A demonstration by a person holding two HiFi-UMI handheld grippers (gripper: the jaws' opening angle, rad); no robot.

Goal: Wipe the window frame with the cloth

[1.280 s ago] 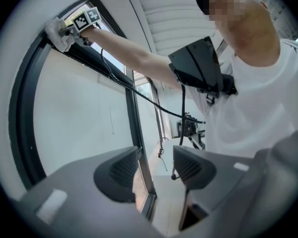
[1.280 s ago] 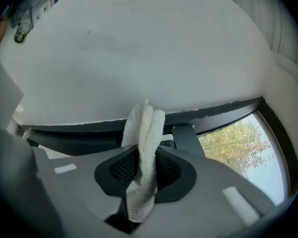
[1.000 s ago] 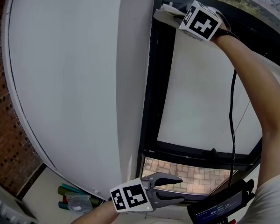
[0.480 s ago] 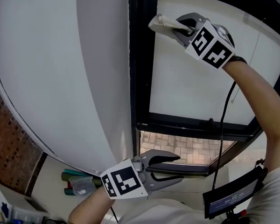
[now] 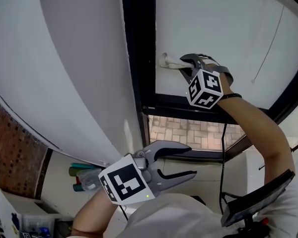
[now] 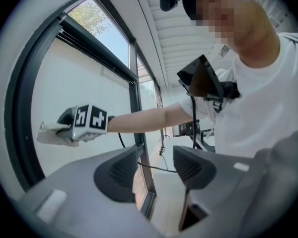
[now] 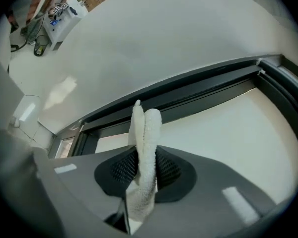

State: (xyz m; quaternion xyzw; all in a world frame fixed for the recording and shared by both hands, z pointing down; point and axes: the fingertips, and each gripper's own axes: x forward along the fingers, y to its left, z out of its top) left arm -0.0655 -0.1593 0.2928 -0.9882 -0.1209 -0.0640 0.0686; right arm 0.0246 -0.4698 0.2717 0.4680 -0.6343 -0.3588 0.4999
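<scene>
My right gripper [image 5: 180, 64] is shut on a folded white cloth [image 5: 166, 61]. The cloth's free end touches the inner edge of the black upright window frame [image 5: 138, 58], just above the lower crossbar [image 5: 188, 105]. In the right gripper view the cloth [image 7: 145, 133] stands up between the jaws, with the dark frame [image 7: 198, 88] behind it. The left gripper [image 5: 192, 160] hangs low and away from the frame, open and with nothing in it. From the left gripper view, past its open jaws [image 6: 156, 165], the right gripper's marker cube [image 6: 91, 122] and the cloth [image 6: 49, 133] show against the pane.
A white curved wall [image 5: 64, 73] runs left of the frame, with a brick wall [image 5: 12, 148] beyond it. Bottles [image 5: 84, 175] and a white box [image 5: 20, 217] sit on the floor below. A black cable [image 5: 222, 152] hangs from the right arm.
The right gripper has carried the cloth down along the upright frame, from its top corner to just above the lower crossbar. The left gripper stays open and low.
</scene>
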